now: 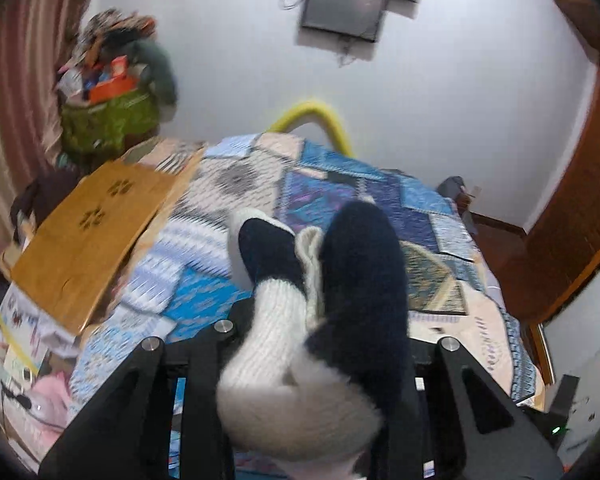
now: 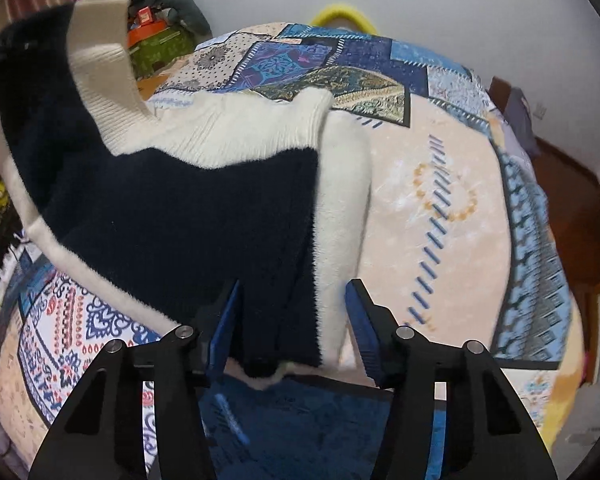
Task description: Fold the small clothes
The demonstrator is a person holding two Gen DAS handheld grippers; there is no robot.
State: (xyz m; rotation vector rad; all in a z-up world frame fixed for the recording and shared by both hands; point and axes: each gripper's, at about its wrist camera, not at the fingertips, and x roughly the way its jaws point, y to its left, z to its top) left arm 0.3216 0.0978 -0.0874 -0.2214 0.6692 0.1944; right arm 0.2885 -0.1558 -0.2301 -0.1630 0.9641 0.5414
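Observation:
A small navy and cream knit sweater (image 2: 180, 208) lies partly on the patterned bedspread (image 2: 452, 184), its cream collar (image 2: 100, 80) lifted at the upper left. My right gripper (image 2: 296, 320) is open, its blue pads on either side of the sweater's lower edge. In the left wrist view my left gripper (image 1: 304, 360) is shut on the sweater (image 1: 340, 280), which bunches up between the fingers and hides the fingertips. The cloth hangs raised above the bed.
A wooden board (image 1: 96, 236) with paw cut-outs lies at the bed's left edge. A green bag (image 1: 108, 120) of clutter stands behind it. A yellow hoop (image 1: 312, 116) is at the bed's far end. A wooden door (image 1: 572, 200) is to the right.

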